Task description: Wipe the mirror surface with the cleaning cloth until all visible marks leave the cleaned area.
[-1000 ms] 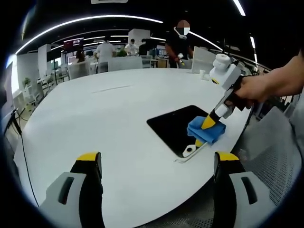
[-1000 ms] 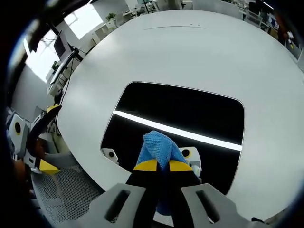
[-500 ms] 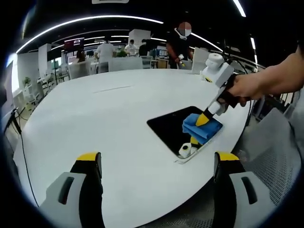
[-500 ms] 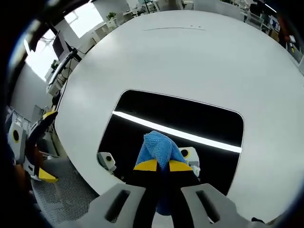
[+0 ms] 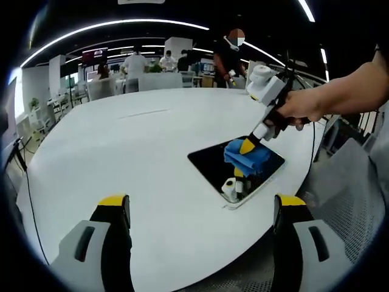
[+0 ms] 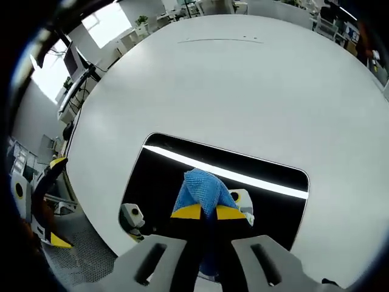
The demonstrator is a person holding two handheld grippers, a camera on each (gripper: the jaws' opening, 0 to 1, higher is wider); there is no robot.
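A dark rectangular mirror point(image 5: 213, 162) point(image 6: 255, 182) lies flat on the white table near its edge. My right gripper point(image 6: 203, 212) point(image 5: 246, 148) is shut on a blue cleaning cloth point(image 6: 203, 190) point(image 5: 246, 158), pressing it onto the mirror's middle. In the left gripper view a person's hand point(image 5: 304, 106) holds that gripper from the right. My left gripper point(image 5: 200, 207) stands open over the table's near edge, well short of the mirror, with nothing between its jaws. The mirror reflects a ceiling light strip point(image 6: 243, 176) and the gripper.
The large round white table point(image 5: 121, 146) point(image 6: 243, 79) stretches away beyond the mirror. A grey mesh chair point(image 5: 346, 194) stands to the right of the table. Several people and desks fill the background point(image 5: 182, 61).
The right gripper has slid the cloth across the mirror, away from its near corner toward its middle. The left gripper has not moved.
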